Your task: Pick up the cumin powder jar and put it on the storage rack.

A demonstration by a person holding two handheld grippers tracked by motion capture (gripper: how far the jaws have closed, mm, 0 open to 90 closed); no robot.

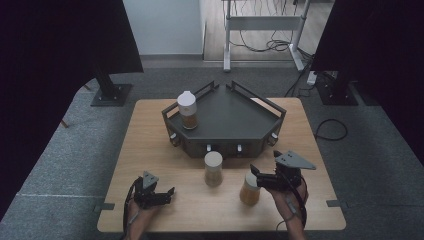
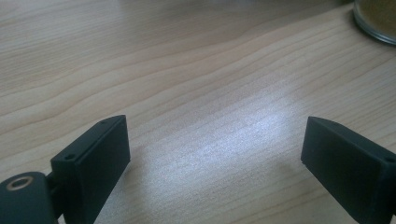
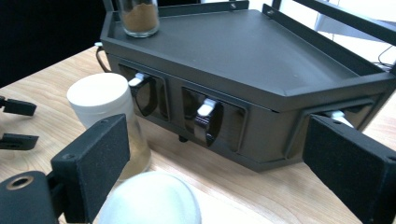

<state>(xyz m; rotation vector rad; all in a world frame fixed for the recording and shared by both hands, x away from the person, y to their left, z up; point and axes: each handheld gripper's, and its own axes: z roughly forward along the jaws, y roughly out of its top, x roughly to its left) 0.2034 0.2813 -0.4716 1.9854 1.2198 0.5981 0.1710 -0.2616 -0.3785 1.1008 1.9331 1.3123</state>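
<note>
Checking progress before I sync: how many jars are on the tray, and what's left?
Done: one jar stands on the dark tray, at its left corner. In hand: nothing is gripped; the right gripper is open over the nearest jar, apparently going for it. The left gripper rests open on the table. Left: that jar and the middle jar, both on the table before the tray.
</note>
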